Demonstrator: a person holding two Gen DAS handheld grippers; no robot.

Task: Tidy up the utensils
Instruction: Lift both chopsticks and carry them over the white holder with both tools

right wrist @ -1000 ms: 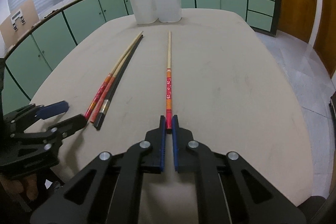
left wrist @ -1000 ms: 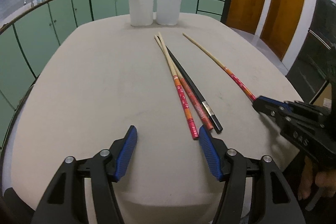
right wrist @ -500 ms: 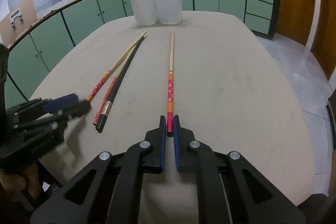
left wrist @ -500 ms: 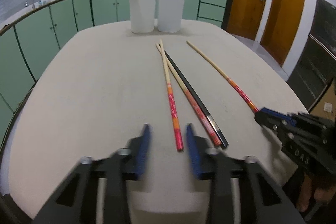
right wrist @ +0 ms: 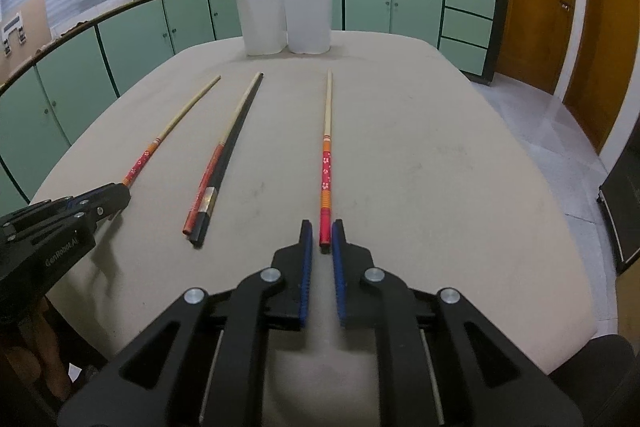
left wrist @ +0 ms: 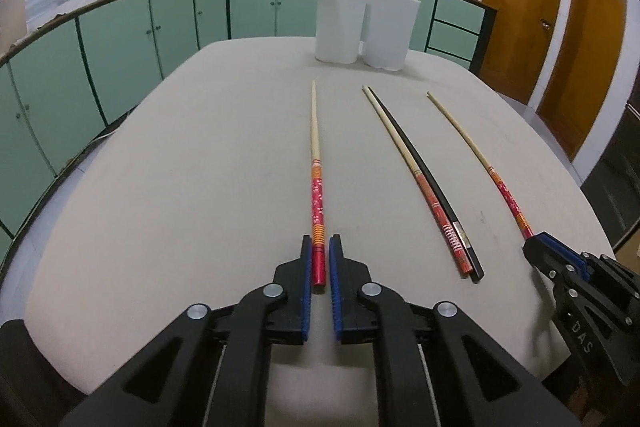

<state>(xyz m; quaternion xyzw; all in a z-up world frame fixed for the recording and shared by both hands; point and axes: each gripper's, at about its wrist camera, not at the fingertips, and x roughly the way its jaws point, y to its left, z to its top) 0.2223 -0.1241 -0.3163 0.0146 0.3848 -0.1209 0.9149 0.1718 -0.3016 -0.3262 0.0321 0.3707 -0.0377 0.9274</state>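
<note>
My left gripper has its jaws closing, the blue pads pressing the red end of a red-handled bamboo chopstick that lies flat on the beige table. In the right wrist view this left gripper sits at the lower left. My right gripper is shut on the end of a matching chopstick. A red-handled chopstick and a black one lie together between the two. Two white holders stand at the far edge with chopsticks in them.
Green cupboards run around the table's far and left sides. Wooden doors stand at the right. A dark cabinet is near the table's right edge. A hand holds the left gripper below the near edge.
The left jaws have closed from wide apart onto the end of the leftmost chopstick, and that chopstick has swung away from the other two. The right gripper keeps its chopstick.
</note>
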